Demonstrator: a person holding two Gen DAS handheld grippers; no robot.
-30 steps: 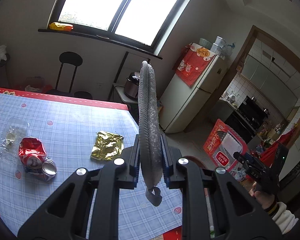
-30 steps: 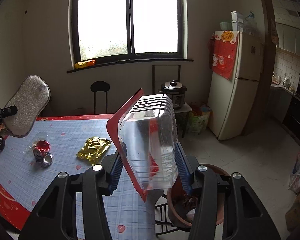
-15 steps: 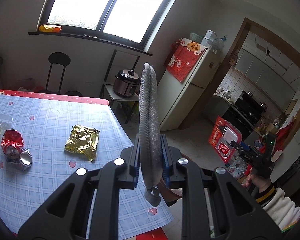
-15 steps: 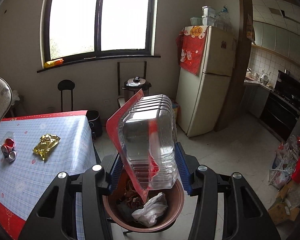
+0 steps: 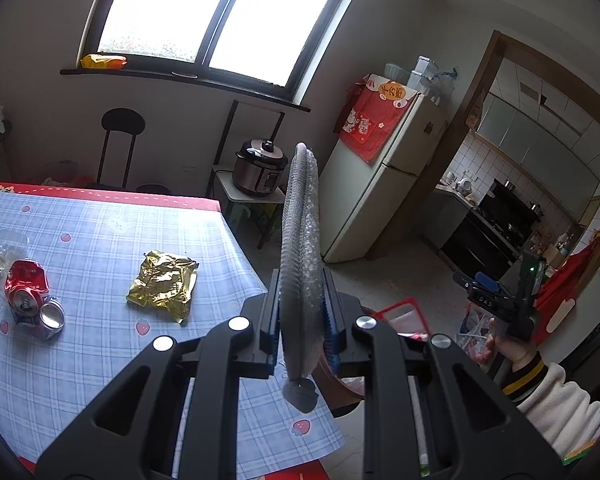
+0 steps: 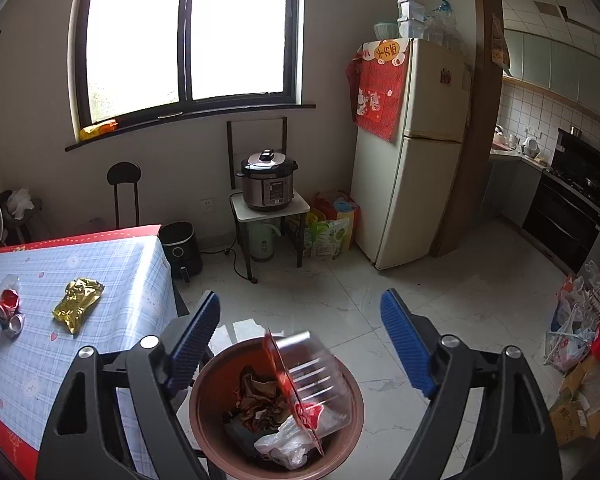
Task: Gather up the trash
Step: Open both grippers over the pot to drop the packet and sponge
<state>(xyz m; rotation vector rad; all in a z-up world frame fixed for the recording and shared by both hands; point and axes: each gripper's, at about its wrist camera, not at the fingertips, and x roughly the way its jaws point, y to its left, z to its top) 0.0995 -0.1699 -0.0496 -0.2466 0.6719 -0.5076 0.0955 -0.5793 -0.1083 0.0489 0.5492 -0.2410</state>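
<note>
Clear tray (image 6: 314, 376) in bin (image 6: 204, 400) below right claw (image 6: 300, 320).

Both matte black plastic grippers (image 6: 300, 320) carry ribbed blue pads (image 6: 406, 344) and round silver screws (image 6: 449, 340), and the fluffy white sleeve (image 5: 556, 400) has a black-and-yellow striped cuff (image 5: 524, 376).

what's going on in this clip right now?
A person with a claw in each hand is clearing trash off a table. The right claw has just been opening, with nothing left between its pads; the clear plastic container it carried is dropping into the brown bin below. The left claw is shut on a grey padded cloth, held upright. On the checked tablecloth a gold wrapper and crushed red cans are yet to be collected.
</note>
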